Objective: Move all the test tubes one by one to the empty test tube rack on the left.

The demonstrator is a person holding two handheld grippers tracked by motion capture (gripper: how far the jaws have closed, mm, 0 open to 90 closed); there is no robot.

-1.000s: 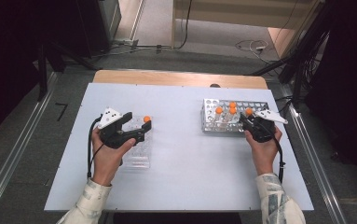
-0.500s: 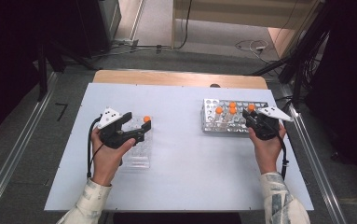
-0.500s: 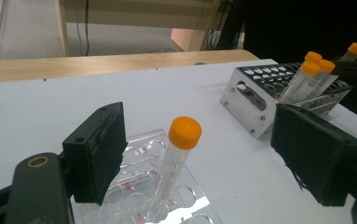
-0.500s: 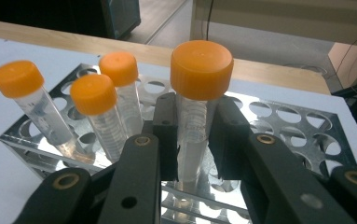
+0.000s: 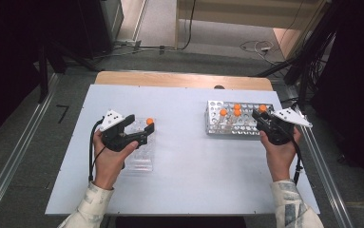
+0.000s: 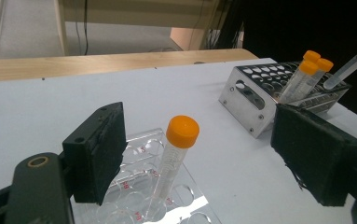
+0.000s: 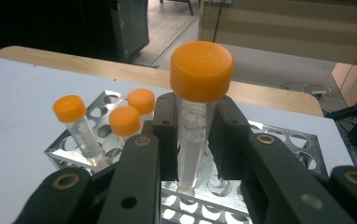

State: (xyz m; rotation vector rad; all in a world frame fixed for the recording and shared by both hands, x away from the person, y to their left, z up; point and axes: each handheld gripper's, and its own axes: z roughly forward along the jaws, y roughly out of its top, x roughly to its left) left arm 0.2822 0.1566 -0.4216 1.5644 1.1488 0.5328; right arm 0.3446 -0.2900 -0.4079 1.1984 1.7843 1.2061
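Observation:
A clear tube with an orange cap (image 6: 169, 168) stands in a clear plastic rack (image 5: 139, 159) at the table's left. My left gripper (image 6: 206, 149) is open around it, both pads well apart from the tube; in the high view this gripper (image 5: 147, 133) sits over the rack's far end. My right gripper (image 7: 192, 135) is shut on another orange-capped tube (image 7: 199, 70), held upright with its tip just above the metal rack (image 7: 302, 149). In the high view the right gripper (image 5: 261, 118) hovers at the metal rack's (image 5: 217, 128) right end. Three capped tubes (image 7: 125, 121) stand in that rack.
The metal rack has several free holes. A wooden strip (image 5: 179, 78) borders the table's far edge, with floor and cables beyond. Bare white tabletop (image 5: 194, 166) lies between the two racks. Rails run along both sides of the table.
My right gripper has risen with its tube, drawing it up from the metal rack and a little to the right. The left gripper and its tube have stayed put.

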